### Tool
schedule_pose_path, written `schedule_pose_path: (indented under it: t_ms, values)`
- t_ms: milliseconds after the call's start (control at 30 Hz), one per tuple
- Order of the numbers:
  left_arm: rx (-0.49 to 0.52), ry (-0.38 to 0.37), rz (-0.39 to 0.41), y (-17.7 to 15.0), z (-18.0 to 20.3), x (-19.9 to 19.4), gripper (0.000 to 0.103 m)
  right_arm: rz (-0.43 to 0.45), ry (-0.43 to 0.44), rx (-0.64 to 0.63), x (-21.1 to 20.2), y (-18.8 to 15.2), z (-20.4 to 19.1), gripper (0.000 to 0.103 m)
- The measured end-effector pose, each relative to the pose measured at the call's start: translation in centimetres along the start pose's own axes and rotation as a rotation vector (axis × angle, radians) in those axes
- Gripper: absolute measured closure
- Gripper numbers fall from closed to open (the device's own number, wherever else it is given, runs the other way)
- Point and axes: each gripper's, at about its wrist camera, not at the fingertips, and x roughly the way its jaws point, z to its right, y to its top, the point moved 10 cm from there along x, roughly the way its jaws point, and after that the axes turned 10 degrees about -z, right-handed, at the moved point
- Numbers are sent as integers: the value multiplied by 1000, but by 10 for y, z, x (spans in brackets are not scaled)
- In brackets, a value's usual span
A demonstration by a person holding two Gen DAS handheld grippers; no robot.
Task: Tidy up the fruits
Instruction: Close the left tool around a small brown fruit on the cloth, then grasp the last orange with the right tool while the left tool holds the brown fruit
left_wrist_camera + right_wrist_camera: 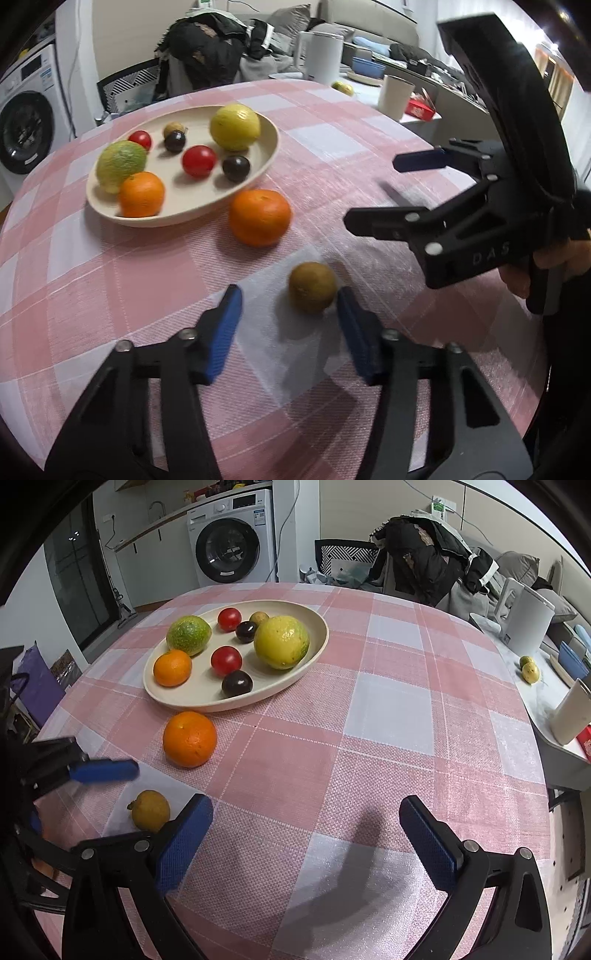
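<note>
Fruit sorting, plaid table w/ beige plate [258, 168] upper left.
Small brown fruit [312, 287] sits lower centre of left view, btwn my left gripper [288, 306] fingers, right pad touching it, left pad apart. My right gripper [306, 827] jaws wide, nothing btwn. Loose orange [259, 217] just beside plate.

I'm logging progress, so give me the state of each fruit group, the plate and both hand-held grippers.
Left hand-held gripper: open, straddling brown fruit.
Right hand-held gripper: open, empty.
Brown fruit: on tablecloth, unplated.
Large orange: on tablecloth beside plate.
Plate: holds seven fruits.
</note>
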Motion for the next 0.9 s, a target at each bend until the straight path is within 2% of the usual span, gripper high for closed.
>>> schedule_pose_path:
  t_ms: [200, 433, 667, 900]
  values:
    - [34, -22, 4, 0, 10, 0, 78, 1, 8, 2, 3, 1, -2, 0]
    - [12, -56, 32, 1, 6, -6, 79, -5, 15, 4, 7, 0, -4, 0]
    - [-44, -24, 77, 5, -16, -21, 79, 21, 40, 25, 2, 4, -5, 0]
    - [-113, 14, 120, 7, -46, -36, 79, 31, 80, 4, 2, 8, -24, 1]
